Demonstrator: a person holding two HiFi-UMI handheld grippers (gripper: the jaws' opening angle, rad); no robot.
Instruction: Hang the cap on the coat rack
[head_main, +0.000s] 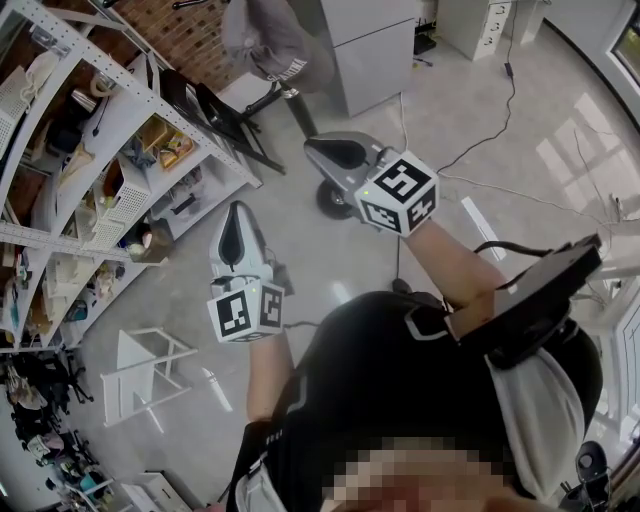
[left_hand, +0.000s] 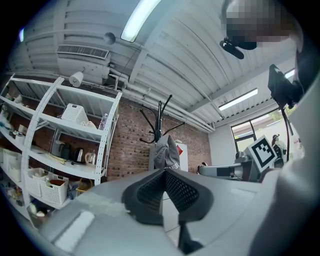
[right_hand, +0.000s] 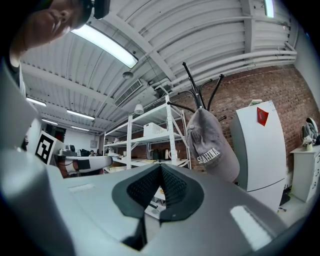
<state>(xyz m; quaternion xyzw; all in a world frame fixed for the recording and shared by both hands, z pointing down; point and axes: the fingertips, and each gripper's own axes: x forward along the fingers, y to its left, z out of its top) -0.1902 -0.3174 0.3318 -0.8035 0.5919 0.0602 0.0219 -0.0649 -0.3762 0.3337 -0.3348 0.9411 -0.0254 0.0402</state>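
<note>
A grey cap (head_main: 265, 45) with white lettering hangs on the black coat rack (head_main: 300, 112) in front of the brick wall, at the top of the head view. It shows again in the left gripper view as the cap (left_hand: 166, 152) on the rack (left_hand: 160, 112), and in the right gripper view as the cap (right_hand: 210, 147) under the rack's prongs (right_hand: 192, 82). My left gripper (head_main: 236, 210) (left_hand: 164, 172) is shut and empty, well short of the rack. My right gripper (head_main: 312, 150) (right_hand: 161, 167) is shut with nothing in it, a little nearer the cap and apart from it.
White shelving (head_main: 100, 150) full of boxes and kettles runs along the left. A white cabinet (head_main: 370, 50) (right_hand: 260, 145) stands right of the rack. A black folded frame (head_main: 230, 120) leans by the shelves. A white stool (head_main: 150, 370) and cables (head_main: 500, 120) lie on the floor.
</note>
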